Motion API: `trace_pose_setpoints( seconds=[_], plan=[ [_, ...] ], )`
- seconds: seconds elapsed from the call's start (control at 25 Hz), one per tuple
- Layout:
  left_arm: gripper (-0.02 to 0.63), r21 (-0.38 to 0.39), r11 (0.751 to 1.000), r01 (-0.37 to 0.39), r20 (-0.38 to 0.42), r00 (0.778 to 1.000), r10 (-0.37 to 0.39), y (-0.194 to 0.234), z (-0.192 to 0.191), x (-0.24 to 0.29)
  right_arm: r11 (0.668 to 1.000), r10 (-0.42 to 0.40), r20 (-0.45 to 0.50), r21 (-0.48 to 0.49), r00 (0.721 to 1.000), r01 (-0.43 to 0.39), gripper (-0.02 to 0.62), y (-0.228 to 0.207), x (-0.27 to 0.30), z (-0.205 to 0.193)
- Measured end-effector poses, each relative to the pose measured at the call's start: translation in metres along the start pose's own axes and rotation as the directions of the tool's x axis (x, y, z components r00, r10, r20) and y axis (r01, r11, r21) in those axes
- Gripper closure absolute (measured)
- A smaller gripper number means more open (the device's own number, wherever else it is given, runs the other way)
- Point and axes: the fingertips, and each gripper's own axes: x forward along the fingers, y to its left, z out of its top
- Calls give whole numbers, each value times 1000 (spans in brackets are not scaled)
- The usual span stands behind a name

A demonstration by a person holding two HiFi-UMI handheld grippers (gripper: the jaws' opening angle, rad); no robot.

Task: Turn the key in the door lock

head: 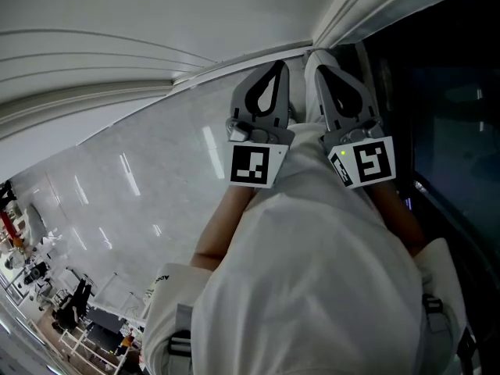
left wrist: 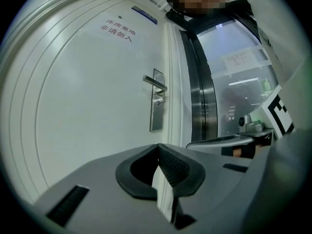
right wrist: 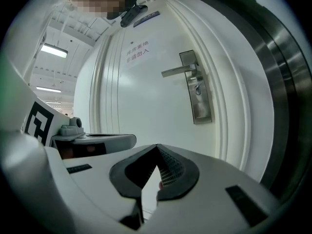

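Door lock (right wrist: 197, 89) sits under the lever handle (right wrist: 179, 71) on the white door (left wrist: 87, 106), well ahead of my grippers. Can't make out a key. Red txt (left wrist: 116, 30) reads 库房重地 / 非请勿入. Left gripper (left wrist: 158, 146) & right gripper (right wrist: 157, 146) are both clenched tip to tip.

Left gripper (head: 273, 76): jaws closed tip to tip with nothing between them, pointing toward 12 o'clock in the head view. Right gripper (head: 328, 80): jaws likewise closed and empty, just beside the left at its 3 o'clock, same heading. Left forearm (head: 223, 225) and right forearm (head: 394, 213) trail back toward 6 o'clock.
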Motion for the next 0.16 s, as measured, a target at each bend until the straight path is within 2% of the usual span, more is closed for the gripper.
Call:
trace_pose_setpoints(
  seconds=[0.16],
  plan=[
    [597, 23, 999, 32, -16, 999, -32, -12, -5, 13, 1000, 5, 39, 22, 999, -6, 594, -12, -2, 3]
  ],
)
